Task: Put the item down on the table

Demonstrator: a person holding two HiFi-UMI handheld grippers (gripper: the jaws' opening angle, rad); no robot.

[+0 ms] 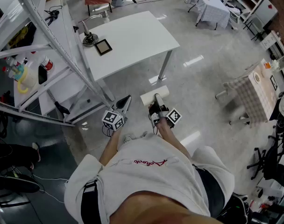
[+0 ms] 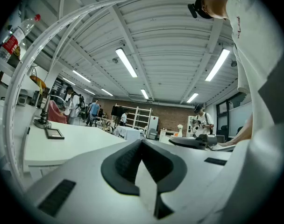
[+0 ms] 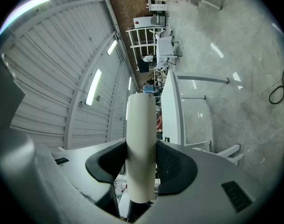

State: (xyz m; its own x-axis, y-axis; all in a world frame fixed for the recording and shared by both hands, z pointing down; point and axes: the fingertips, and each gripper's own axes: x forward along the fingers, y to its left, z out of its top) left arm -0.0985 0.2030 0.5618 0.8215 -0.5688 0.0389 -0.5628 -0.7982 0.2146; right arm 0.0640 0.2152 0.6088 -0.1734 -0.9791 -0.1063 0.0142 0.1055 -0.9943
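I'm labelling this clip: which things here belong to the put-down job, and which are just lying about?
Job: cream cylinder, clamped in right gripper; white table.
Lying about: small dark frame and metal stand on that table; shelf rack beside it; left gripper, shut and empty.

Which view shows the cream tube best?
Right gripper view: the tube fills the frame's middle, clamped between the right gripper's pads. The head view shows the tube small, from above; the left gripper view doesn't clearly show it.

The surface [image 1: 137, 36] ahead, rack [image 1: 92, 85] at left.
On its left end, stand [image 1: 88, 38] and frame [image 1: 103, 46]; roll [image 3: 141, 143] between right gripper [image 1: 156, 101] jaws.
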